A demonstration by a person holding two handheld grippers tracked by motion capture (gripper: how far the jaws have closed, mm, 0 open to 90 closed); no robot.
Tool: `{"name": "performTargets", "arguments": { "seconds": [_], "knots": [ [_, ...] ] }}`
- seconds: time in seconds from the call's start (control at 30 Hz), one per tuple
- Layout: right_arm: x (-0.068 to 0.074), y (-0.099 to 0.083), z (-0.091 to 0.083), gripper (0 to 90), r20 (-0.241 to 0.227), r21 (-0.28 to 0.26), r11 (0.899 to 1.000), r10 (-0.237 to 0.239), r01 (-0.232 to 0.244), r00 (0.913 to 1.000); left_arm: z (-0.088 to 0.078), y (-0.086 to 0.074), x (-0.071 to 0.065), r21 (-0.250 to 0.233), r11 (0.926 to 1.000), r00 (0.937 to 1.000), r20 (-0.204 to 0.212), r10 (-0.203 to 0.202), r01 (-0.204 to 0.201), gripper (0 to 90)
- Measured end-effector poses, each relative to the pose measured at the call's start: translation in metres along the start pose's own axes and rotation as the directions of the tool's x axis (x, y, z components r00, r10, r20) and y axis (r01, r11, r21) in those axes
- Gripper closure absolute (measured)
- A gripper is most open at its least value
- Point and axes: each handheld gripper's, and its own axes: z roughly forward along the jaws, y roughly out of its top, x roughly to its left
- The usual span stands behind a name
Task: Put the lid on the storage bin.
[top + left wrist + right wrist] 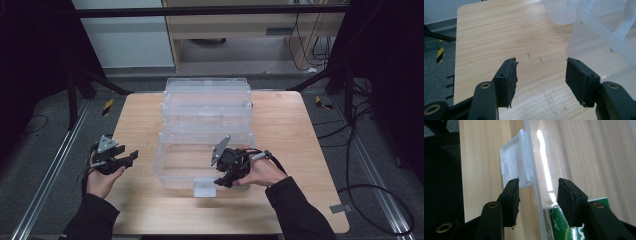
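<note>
A clear plastic box stands in the middle of the wooden table, its lid folded back behind it. A white latch flap hangs from the box's front wall. My right gripper is at that front wall, just right of the latch. In the right gripper view its jaws stand open astride the thin wall, one pad beside the latch and one inside the box. My left gripper hovers left of the box, open and empty.
A green printed object lies inside the box below my right gripper's inner jaw. The box's rounded corner is close on the right in the left gripper view. Bare wood spreads to the left. Cables lie on the floor right of the table.
</note>
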Motion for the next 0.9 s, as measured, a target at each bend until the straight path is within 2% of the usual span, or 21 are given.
{"name": "performTargets", "arguments": {
  "seconds": [0.13, 0.3, 0.33, 0.8, 0.9],
  "knots": [
    [0.001, 0.003, 0.011, 56.2, -0.018, 0.020, 1.000, -0.002, 0.002, 0.9998, -0.001, -0.001, -0.001, 0.003, 0.9999, 0.9999, 0.001, 0.014, -0.014, 40.8],
    [0.003, 0.005, 0.018, 57.1, -0.043, 0.046, 0.999, -0.005, 0.007, 0.9991, -0.003, 0.000, 0.000, -0.008, 0.9999, 1.0000, 0.001, 0.008, -0.008, 40.6],
    [0.002, 0.006, 0.022, 58.1, -0.047, 0.068, 0.998, -0.002, 0.005, 0.9989, -0.003, 0.000, 0.000, -0.007, 1.0000, 1.0000, 0.001, 0.006, -0.006, 40.5],
    [-0.003, 0.005, 0.028, 66.8, -0.082, 0.105, 0.994, 0.033, -0.025, 0.9961, -0.006, 0.003, 0.000, -0.017, 0.9998, 0.9999, 0.012, 0.012, -0.011, 39.8],
    [-0.003, 0.007, 0.028, 66.8, -0.075, 0.115, 0.993, 0.032, -0.023, 0.9966, -0.007, 0.004, -0.001, -0.020, 0.9997, 0.9997, 0.017, 0.016, -0.016, 39.5]
  ]
}}
